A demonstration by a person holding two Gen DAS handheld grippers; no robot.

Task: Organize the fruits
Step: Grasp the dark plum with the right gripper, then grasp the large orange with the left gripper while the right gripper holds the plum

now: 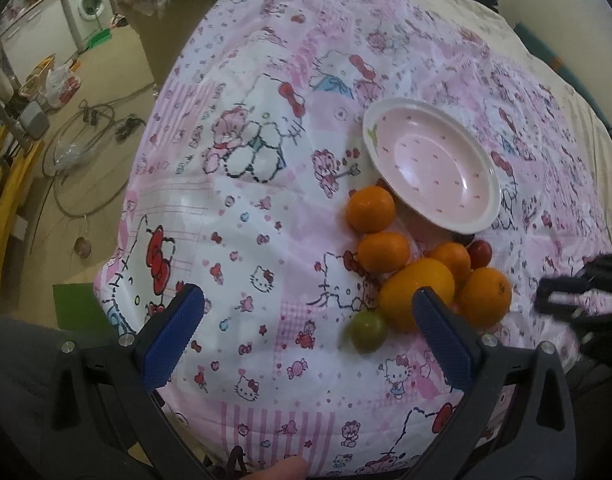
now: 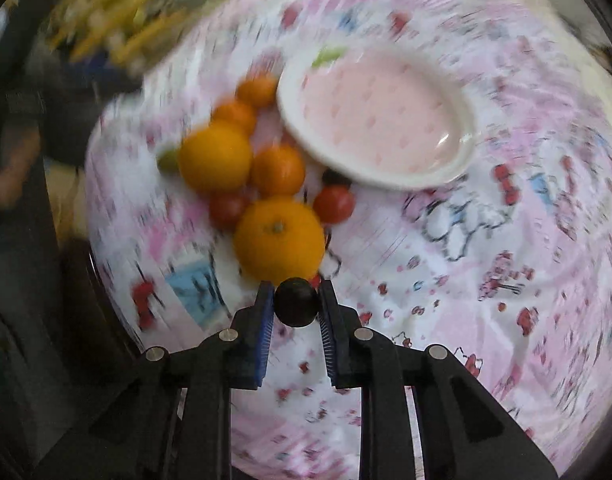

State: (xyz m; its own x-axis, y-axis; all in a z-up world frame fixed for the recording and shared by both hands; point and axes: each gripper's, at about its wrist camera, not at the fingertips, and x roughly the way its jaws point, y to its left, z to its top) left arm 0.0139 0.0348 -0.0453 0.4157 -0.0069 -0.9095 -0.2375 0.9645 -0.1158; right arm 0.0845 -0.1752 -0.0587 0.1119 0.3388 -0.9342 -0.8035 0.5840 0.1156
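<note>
Right gripper clamps a dark round fruit

Left wrist view: steeply down, near the pink plate, from its fruit side. Right wrist view: steeply down, blurred, nearer. Shared: pink plate, fruit pile.

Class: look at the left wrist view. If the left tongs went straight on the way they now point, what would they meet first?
Probably the patterned bedcover: the open left tongs frame bare cloth. The small green fruit and the big orange lie near the right finger, seemingly just off that line; depth is unclear.
</note>
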